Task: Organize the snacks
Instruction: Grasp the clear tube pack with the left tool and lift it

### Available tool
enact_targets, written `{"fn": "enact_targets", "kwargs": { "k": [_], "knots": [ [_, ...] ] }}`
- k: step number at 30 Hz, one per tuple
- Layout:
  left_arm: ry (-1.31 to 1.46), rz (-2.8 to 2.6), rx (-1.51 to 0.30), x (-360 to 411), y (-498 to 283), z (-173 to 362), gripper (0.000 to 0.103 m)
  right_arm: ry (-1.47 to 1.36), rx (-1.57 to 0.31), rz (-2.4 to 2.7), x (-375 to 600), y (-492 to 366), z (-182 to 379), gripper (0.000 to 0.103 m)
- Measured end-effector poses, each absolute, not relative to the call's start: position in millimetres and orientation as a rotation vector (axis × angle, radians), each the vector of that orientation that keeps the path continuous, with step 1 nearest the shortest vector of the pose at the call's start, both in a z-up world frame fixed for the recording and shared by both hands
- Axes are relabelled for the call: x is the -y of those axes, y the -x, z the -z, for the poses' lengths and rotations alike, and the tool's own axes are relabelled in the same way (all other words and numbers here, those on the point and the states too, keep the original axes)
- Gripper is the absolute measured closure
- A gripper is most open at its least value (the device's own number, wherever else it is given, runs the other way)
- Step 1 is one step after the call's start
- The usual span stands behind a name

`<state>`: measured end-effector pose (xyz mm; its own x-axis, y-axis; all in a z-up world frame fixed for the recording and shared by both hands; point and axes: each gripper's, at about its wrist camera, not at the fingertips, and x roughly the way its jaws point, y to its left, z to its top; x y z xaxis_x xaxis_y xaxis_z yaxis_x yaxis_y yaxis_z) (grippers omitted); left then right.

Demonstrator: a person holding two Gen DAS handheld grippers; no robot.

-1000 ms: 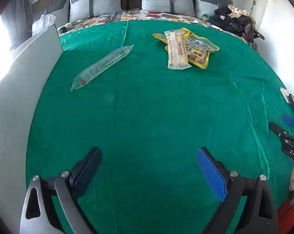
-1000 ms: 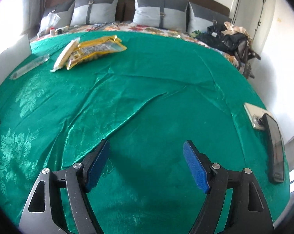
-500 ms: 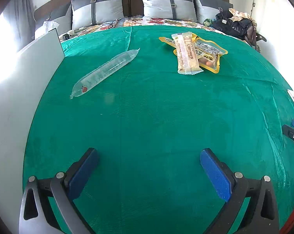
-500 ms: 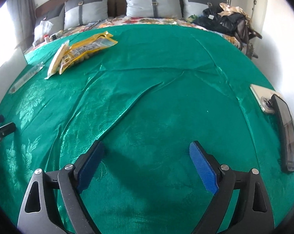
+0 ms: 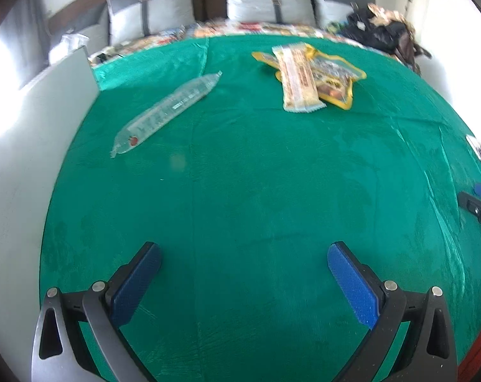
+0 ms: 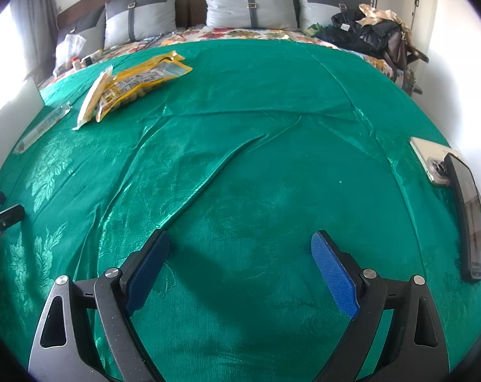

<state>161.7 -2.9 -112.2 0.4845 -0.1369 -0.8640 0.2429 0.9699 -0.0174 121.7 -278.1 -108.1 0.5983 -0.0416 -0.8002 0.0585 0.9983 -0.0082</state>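
Nothing is gripped yet, so the step in hand looks like the first reach for a snack.

Going left to right in the left wrist view: a white board stands along the bed's left edge. Just right of it lies the clear tube packet, slanted, alone on the cloth and well apart from the rest. Further right, near the far side, the pale bar packet lies on top of the yellow pouch, touching it.

Left gripper hangs wide, nothing btwn the pads. Right gripper is also spread wide and empty, w/ bare cloth under it.

To do it well: prob. take the tube first w/ the left, since it sits free. Come across its narrow width, not along it, and press lightly, as the film looks slippery. Lift the bar off the pouch before going for the pouch.

Surface: green satin cover, glossy and creased, likely to bunch under a dragging pad. Two phones lie at the right edge. Behind: grey pillows, dark bags; the left view is blurred, so labels are unreadable.
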Motion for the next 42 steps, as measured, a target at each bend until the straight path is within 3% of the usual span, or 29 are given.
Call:
{"fn": "enact_targets", "kwargs": {
  "k": [8,13,15,17,19,21,34,36,38,42],
  "knots": [
    [-0.106,0.188,-1.033,-39.2,-247.4,69.2,0.0,-0.02,-0.932,0.057,277.5,-122.4,108.2,0.008],
    [-0.112,0.187,-1.147,-42.8,-310.7,84.9,0.001,-0.022,-0.934,0.056,277.5,-123.5,107.9,0.007],
    [-0.161,0.196,-1.157,-38.8,-321.0,89.3,0.012,-0.022,-0.934,0.056,277.6,-123.5,107.8,0.007],
    [-0.204,0.206,-1.167,-33.2,-322.8,97.5,0.055,-0.022,-0.934,0.056,277.4,-123.6,108.0,0.007],
    [-0.173,0.247,-1.152,-32.7,-319.1,95.4,0.076,-0.022,-0.934,0.056,277.3,-123.7,108.0,0.007],
    [-0.16,0.254,-1.145,-33.1,-310.4,94.8,0.084,-0.022,-0.934,0.055,277.3,-124.0,108.1,0.007],
    [0.094,0.229,-1.129,-41.9,-170.6,95.7,0.081,-0.022,-0.935,0.055,276.9,-124.6,108.2,0.007],
    [0.082,0.239,-1.097,-37.0,-165.7,95.3,0.065,-0.022,-0.935,0.055,277.1,-124.5,108.1,0.007],
    [0.026,0.209,-1.07,-30.7,-170.3,96.4,0.022,-0.022,-0.935,0.056,277.2,-124.4,108.1,0.007],
    [-0.118,0.136,-1.009,-26.6,-173.8,104.8,0.017,-0.024,-0.932,0.061,277.8,-123.7,107.7,0.007]
  ]
}}
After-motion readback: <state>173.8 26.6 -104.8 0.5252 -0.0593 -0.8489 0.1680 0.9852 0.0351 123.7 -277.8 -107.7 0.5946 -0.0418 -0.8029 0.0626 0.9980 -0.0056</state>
